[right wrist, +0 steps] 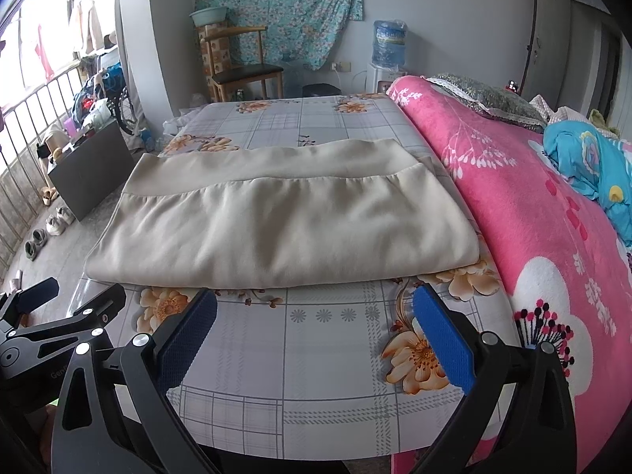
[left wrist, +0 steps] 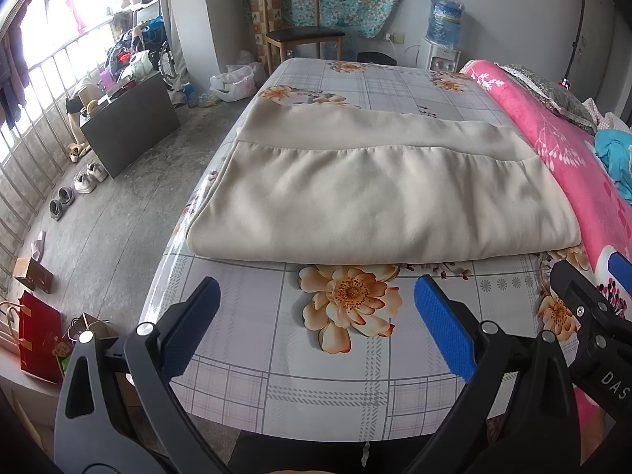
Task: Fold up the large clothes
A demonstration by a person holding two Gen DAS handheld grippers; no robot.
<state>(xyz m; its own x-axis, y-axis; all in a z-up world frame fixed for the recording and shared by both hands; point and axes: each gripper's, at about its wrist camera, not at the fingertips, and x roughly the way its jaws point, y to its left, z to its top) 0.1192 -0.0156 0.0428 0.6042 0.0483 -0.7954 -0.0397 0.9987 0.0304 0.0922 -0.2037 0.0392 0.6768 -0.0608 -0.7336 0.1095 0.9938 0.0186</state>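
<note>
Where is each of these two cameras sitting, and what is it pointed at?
Left wrist: on the left gripper, facing along the bed at the folded beige garment; its open blue-padded fingers show, the right gripper at the right edge.
Right wrist: on the right gripper, facing the same garment; its open fingers show, the left gripper at the left edge.
Shared: garment, floral sheet, pink blanket, wooden chair.

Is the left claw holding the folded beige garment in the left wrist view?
No, the left claw is open above the flowered sheet, apart from the folded beige garment.
</note>
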